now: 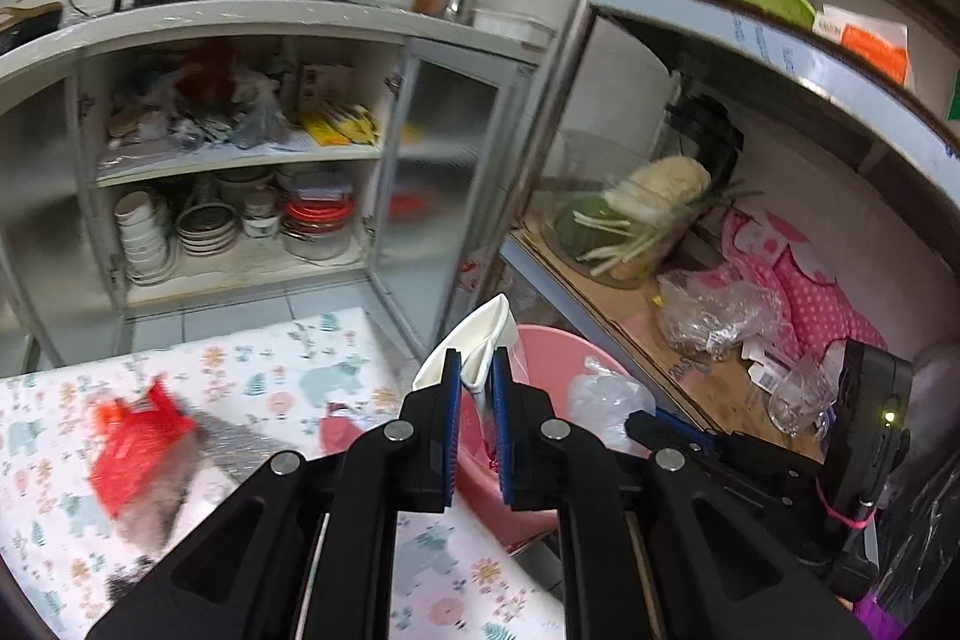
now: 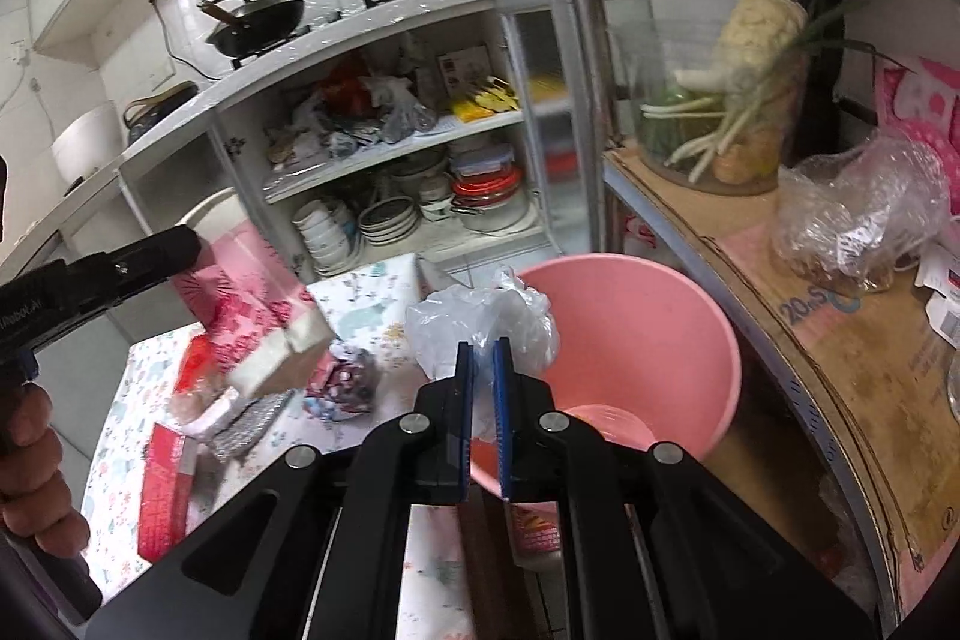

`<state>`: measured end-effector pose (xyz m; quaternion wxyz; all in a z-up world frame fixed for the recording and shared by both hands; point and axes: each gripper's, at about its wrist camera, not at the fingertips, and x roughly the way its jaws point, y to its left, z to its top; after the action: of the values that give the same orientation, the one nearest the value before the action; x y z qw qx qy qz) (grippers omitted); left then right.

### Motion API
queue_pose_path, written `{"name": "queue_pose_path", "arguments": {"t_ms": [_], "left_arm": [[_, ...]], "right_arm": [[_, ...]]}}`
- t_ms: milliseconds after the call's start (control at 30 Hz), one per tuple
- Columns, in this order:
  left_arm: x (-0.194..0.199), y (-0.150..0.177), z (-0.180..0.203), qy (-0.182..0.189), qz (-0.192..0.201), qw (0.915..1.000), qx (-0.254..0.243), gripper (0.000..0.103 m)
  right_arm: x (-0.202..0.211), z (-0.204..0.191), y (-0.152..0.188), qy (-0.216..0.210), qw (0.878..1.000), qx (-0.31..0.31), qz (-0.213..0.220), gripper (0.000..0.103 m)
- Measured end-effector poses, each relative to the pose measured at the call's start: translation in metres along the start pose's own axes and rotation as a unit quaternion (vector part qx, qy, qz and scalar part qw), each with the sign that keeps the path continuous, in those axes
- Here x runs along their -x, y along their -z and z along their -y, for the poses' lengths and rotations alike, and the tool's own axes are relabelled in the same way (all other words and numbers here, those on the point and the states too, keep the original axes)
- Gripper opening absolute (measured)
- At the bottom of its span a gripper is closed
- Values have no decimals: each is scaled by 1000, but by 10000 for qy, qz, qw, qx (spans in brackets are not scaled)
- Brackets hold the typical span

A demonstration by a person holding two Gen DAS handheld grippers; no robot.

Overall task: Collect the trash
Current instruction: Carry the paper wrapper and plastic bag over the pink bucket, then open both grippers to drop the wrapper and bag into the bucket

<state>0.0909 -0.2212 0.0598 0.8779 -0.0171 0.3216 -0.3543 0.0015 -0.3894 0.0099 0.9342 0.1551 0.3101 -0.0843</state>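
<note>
Left wrist view: fisheye mounted behind the left gripper [image 1: 477, 376], looking forward and downward along its fingers [image 1: 451, 388], which fill the lower centre of the frame. It sits close above the patterned surface [image 1: 288, 370] at lower left, facing the open cupboard [image 1: 240, 160] in the upper left; the pink bin [image 1: 552, 346] is just beyond the fingers; metal shelf [image 1: 750, 40] at right.

Right wrist view: same mounting behind the right gripper [image 2: 483, 358], tilted down, close over the pink bin [image 2: 630, 316] at centre.

Shared: cupboard [image 2: 390, 148], two woks on the stove, bin, patterned surface [image 2: 372, 292], shelf [image 2: 810, 328] with vegetables. Each view catches the other gripper at its edge.
</note>
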Motion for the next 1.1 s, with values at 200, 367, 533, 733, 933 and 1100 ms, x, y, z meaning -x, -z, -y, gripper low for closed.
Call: {"name": "queue_pose_path", "arguments": {"t_ms": [200,367,533,733,933,1100], "left_arm": [[-42,6,22,140,-237,9993,-258,9],[-74,14,32,131,-472,9980,-403,9],[-100,29,31,130,-746,9961,-447,9],[-124,42,28,60,-1019,9937,-453,10],[-133,50,27,5,-1132,9924,-483,10],[-130,49,30,0,-1139,9923,-482,20]], "right_arm": [[-15,14,4,228,9996,-119,-133,7],[-28,25,9,381,9987,-218,-278,7],[-41,30,14,508,9974,-212,-476,7],[-53,34,18,638,9959,-227,-599,7],[-61,38,21,736,9943,-274,-727,7],[-62,41,22,815,9933,-266,-770,9]]}}
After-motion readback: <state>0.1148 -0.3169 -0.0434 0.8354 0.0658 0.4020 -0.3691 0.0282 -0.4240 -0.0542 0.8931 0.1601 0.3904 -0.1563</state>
